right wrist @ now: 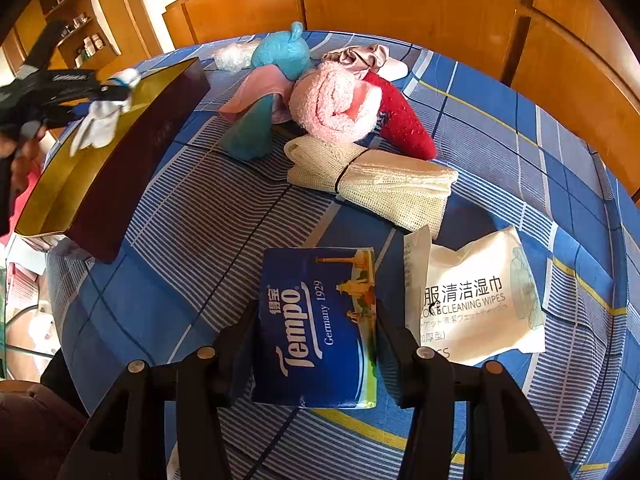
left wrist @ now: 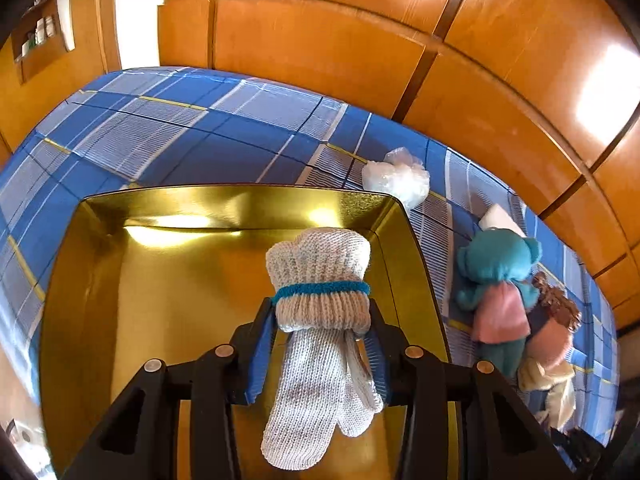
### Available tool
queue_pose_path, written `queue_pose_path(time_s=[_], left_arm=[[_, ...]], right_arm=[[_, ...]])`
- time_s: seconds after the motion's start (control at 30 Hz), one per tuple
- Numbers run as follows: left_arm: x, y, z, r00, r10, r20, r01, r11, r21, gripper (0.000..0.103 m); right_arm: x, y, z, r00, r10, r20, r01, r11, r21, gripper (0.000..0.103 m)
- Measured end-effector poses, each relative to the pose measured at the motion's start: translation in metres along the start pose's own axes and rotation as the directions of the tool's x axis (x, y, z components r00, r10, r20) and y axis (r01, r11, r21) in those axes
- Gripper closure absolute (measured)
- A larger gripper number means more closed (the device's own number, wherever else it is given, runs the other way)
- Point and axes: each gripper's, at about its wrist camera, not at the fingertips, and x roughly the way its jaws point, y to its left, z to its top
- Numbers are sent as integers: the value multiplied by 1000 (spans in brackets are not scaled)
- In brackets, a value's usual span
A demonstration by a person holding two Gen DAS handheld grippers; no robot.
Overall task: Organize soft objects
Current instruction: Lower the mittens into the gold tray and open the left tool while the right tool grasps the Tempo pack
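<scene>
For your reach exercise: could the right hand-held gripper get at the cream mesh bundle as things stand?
Probably not yet: the right hand-held gripper is shut on the tissue pack. The cream mesh bundle lies uncovered just beyond.

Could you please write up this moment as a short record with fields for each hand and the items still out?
surface: blue plaid cloth
container: gold tray, nothing lying in it yet
left tongs: gripping bundled white gloves above the tray
right tongs: closed on blue tissue pack
beside pack: wet wipes packet
still on cloth: teal teddy, pink sock roll, cream mesh bundle
</scene>
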Motion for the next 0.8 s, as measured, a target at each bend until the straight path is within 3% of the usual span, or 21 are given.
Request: queue_pose_path(time_s=[0.2,0.27,0.4,0.67,0.8], left_arm=[[25,-14,11,1000,12,-27,-12,1000,2,57],[29,-16,15,1000,15,-25,-16,1000,-2,53],[31,-19,17,1000,9,-19,-9,1000,-1,33],[-15,-18,-8,995,46,94,-51,997,50,33],[-51,-19,-35,973,112,201,-132,987,93,23]], right_arm=[[0,1,0,1000,-9,5,9,1000,-5,50],[1,1,1,1000,-13,7,13,1000,-7,50],[2,1,2,1000,-16,8,16,1000,-2,50],[1,0,2,1000,-14,10,14,1000,5,50],[1,1,1,1000,-26,14,26,1000,2,50]])
